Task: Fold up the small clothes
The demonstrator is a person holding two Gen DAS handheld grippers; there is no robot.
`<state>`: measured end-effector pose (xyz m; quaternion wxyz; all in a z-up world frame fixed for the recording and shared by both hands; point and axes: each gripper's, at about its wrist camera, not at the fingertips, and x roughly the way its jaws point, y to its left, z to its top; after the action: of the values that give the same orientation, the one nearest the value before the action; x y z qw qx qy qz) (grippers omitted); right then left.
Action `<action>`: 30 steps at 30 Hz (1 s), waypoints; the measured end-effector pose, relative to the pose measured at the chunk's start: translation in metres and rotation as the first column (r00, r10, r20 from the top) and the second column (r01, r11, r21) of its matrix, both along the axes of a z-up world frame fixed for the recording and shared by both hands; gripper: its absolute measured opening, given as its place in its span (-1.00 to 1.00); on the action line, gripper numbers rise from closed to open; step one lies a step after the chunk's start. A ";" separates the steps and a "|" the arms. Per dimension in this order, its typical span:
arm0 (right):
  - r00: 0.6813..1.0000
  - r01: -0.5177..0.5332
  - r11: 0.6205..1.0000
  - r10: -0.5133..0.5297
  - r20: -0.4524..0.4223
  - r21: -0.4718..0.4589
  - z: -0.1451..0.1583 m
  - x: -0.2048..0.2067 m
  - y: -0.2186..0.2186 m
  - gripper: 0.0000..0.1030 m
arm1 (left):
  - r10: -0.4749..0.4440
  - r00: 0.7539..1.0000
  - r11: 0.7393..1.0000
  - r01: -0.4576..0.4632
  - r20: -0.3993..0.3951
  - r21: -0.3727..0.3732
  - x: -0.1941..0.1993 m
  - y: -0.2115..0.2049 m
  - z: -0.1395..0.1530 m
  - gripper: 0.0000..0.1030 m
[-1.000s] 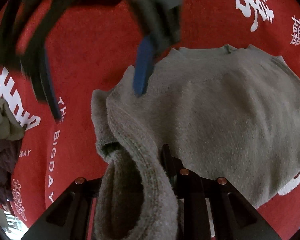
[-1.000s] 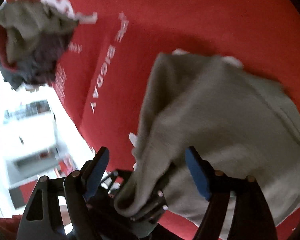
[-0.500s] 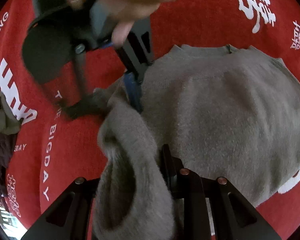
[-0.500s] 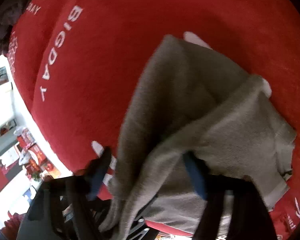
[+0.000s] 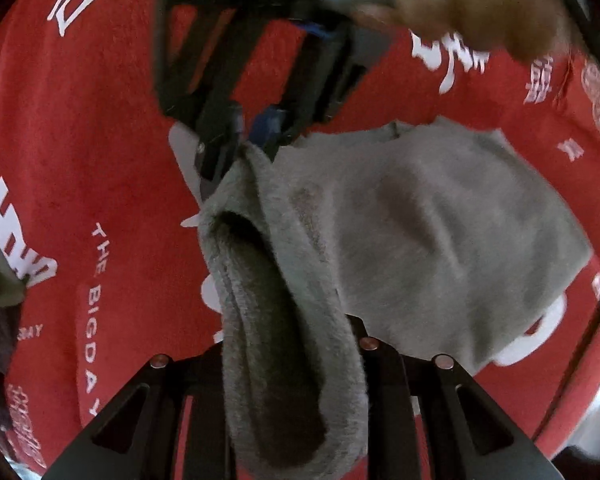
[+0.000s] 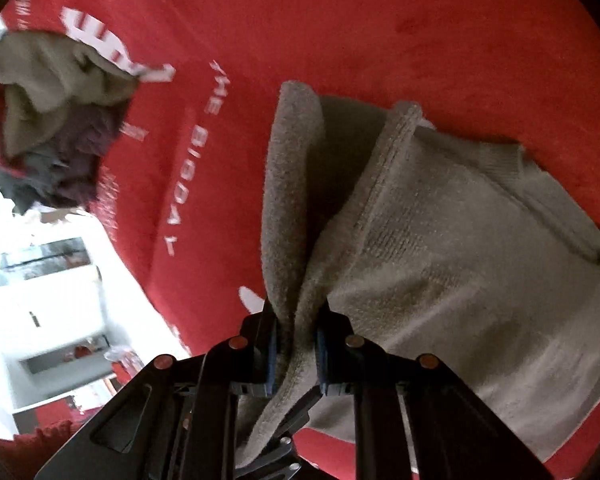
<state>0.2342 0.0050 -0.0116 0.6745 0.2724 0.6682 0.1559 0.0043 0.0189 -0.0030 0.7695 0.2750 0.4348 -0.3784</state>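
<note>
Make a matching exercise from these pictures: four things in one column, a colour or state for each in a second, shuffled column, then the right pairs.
Things:
1. sweater
2. cloth
3. pile of clothes
4. right gripper

Colour or state:
A. red with white lettering
B. crumpled near the cloth's edge
C. grey, one edge lifted
D. shut on fabric

Pairs: 1-C, 2-A, 3-B, 4-D
</note>
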 end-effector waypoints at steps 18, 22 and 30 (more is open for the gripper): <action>0.864 0.291 0.893 -0.400 0.307 0.343 0.053 -0.197 -0.218 -0.68 | -0.192 0.980 0.981 0.193 0.043 -0.017 -0.133 -0.174 0.053 -0.55; 0.844 0.397 0.862 -0.478 0.245 0.315 0.005 -0.231 -0.250 -0.68 | -0.229 0.973 0.972 0.229 -0.005 0.052 -0.158 -0.204 0.009 -0.55; 0.820 0.528 0.803 -0.567 0.081 0.277 -0.081 -0.267 -0.277 -0.68 | -0.252 0.966 0.957 0.257 -0.057 0.137 -0.177 -0.212 -0.033 -0.55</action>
<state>-0.0326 -0.2722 -0.0924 0.7037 0.5206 0.4803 0.0554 -0.1729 -0.1936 -0.0360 0.6841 0.3758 0.4368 -0.4473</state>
